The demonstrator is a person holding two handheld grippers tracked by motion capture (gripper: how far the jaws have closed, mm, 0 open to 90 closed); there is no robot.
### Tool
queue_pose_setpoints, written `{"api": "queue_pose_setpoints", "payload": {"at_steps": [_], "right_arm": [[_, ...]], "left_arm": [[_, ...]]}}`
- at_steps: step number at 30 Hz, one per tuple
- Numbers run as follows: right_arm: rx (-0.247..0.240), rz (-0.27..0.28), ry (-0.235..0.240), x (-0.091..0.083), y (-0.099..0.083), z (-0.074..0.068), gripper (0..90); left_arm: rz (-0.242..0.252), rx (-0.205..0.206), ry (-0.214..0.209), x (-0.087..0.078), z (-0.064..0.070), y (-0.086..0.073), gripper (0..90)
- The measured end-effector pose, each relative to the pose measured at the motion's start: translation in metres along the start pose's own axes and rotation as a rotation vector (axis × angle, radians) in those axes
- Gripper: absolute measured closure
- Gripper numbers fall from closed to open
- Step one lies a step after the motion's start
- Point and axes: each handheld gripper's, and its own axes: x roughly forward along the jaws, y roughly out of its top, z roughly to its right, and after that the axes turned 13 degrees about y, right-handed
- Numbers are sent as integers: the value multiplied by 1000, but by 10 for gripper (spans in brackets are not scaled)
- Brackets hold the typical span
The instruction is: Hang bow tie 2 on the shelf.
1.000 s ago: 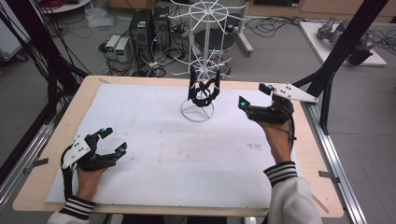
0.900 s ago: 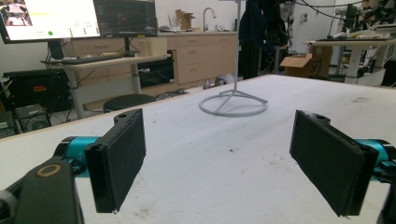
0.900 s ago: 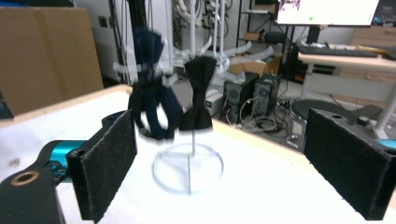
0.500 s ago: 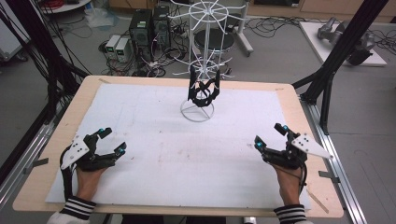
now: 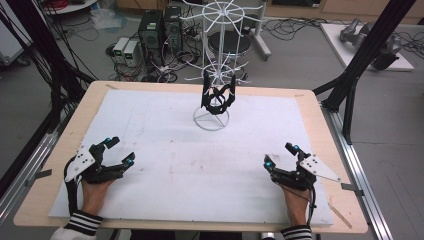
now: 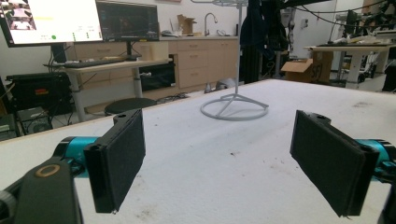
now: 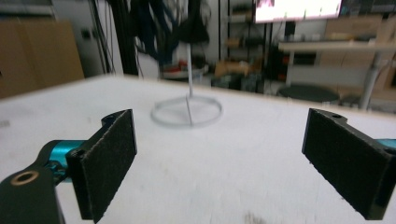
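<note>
A: Rack [image 5: 218, 60], white wire, is standing on its ring base well ahead of both grippers, between their lines of sight, near the far edge of the white mat [image 5: 200, 150]. A black folded item [image 5: 218, 97] is hanging low on its stem, just above the ring.

B: Noting tool state. How is the left gripper [image 5: 116, 152] sitting?

A: It is resting low over the mat with its jaws spread wide, gripping nothing. In the left gripper view the flat black pads [image 6: 116, 158] are facing each other across bare mat, and the rack's ring base [image 6: 234, 108] is showing ahead between them, slightly toward the left pad.

B: And the right gripper [image 5: 281, 155]?

A: Same reading: jaws parted wide, nothing between them, hovering or resting just above the mat; I cannot tell whether it is touching. In the right gripper view the ring base [image 7: 187, 112] is lying ahead, nearer the left pad, somewhat blurred.

B: Materials?

A: Pads are looking rough and foam-like, rectangular, mounted on teal fittings. The mat is appearing soft, matte, with faint dark smudges ahead of the jaws. It is lying on a pale wooden table [image 5: 320, 130]. The rack's wire is thin, glossy white, with spoked tiers around a straight stem.
</note>
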Motion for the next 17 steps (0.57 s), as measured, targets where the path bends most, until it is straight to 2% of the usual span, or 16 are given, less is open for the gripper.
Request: {"api": "queue_pose_setpoints", "payload": {"at_steps": [3,4,9,17], "right_arm": [[-56,-7,17,4,0,-5,95],[-58,-2,22,6,0,-6,95],[-39,-4,27,7,0,-5,95],[-29,20,10,3,1,-3,95]], "left_arm": [[1,-1,3,0,0,0,184],[1,-1,3,0,0,0,184],[1,-1,4,0,0,0,184],[1,0,3,0,0,0,184]]}}
